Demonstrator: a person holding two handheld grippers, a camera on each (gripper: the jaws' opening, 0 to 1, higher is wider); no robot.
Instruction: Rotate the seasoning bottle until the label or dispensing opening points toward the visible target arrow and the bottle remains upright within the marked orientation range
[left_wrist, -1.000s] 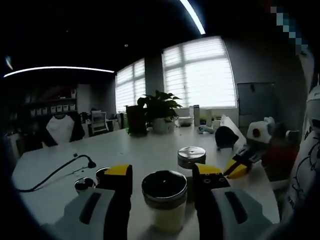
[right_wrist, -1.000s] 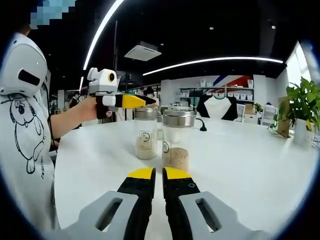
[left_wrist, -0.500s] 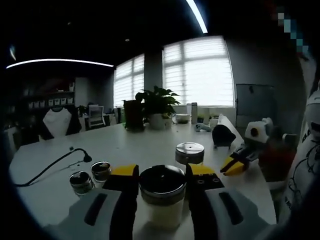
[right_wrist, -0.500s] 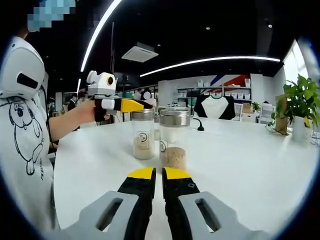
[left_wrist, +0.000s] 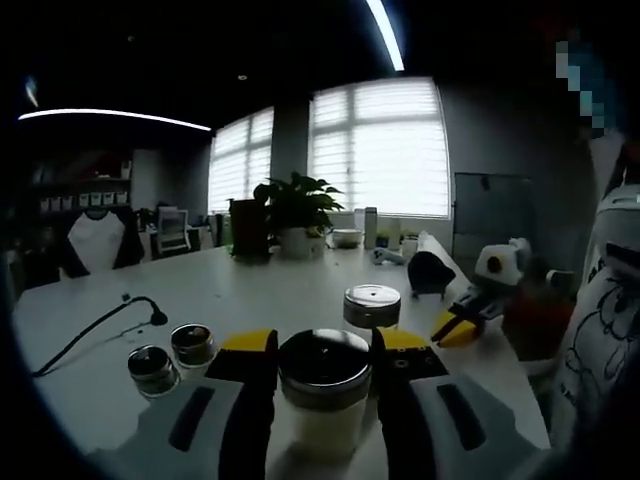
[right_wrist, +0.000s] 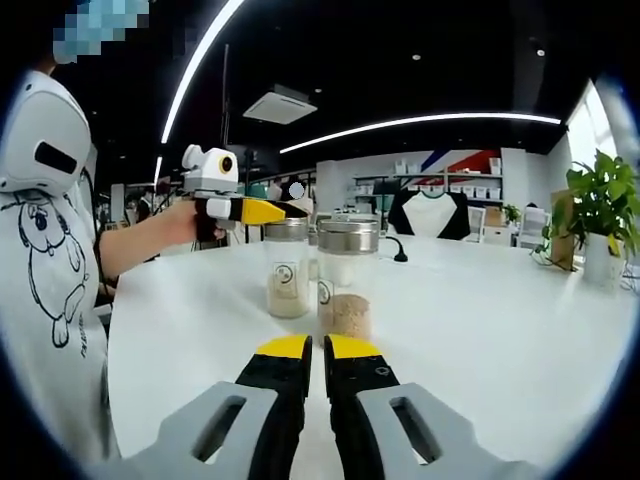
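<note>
Two jars stand upright on the white table (right_wrist: 500, 330); your left gripper (left_wrist: 322, 350) is clamped around the metal lid of the near bottle (left_wrist: 324, 400) (cream-coloured contents). A second bottle (left_wrist: 371, 308) stands just behind it, and two small tins (left_wrist: 172, 355) sit to the left, near a black cable (left_wrist: 90, 335). Your right gripper (right_wrist: 317, 347) hangs apart from both, its jaws pressed together on nothing.
</note>
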